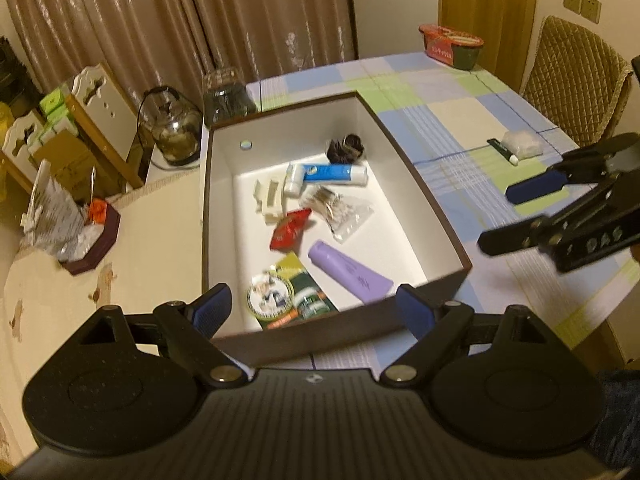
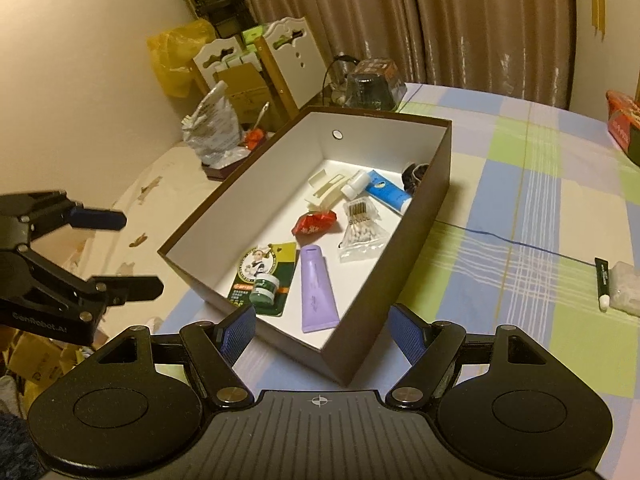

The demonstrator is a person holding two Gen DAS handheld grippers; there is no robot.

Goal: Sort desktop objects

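Box: a brown-walled, white-lined rectangular carton is set open-topped on the table, so that small items can be dropped in from above; a round hole is seen in its far end wall.
Contents: a purple tube, a blue-and-white tube, a red sachet, a clear bag of cotton swabs, a cream plastic clip, a dark hair scrunchie and a green carded jar are laid loose on the floor of the box, in no order; these are judged already sorted.
Items outstanding: a small black tube with a white tip and a clear packet touching it are left on the cloth, well apart from the box on its right; they are judged the remaining work.
Left gripper: held above the near end of the box, jaws spread wide, nothing between the blue pads; judged idle after release or waiting.
Right gripper: held over the near right corner of the box, jaws likewise spread and empty; being nearer the two loose items, it is judged the likelier one to fetch them.
Table: covered with a checked cloth of blue, green and cream.
Surroundings: a red-lidded container at the far edge of the table, a glass kettle beyond the box, curtains behind.
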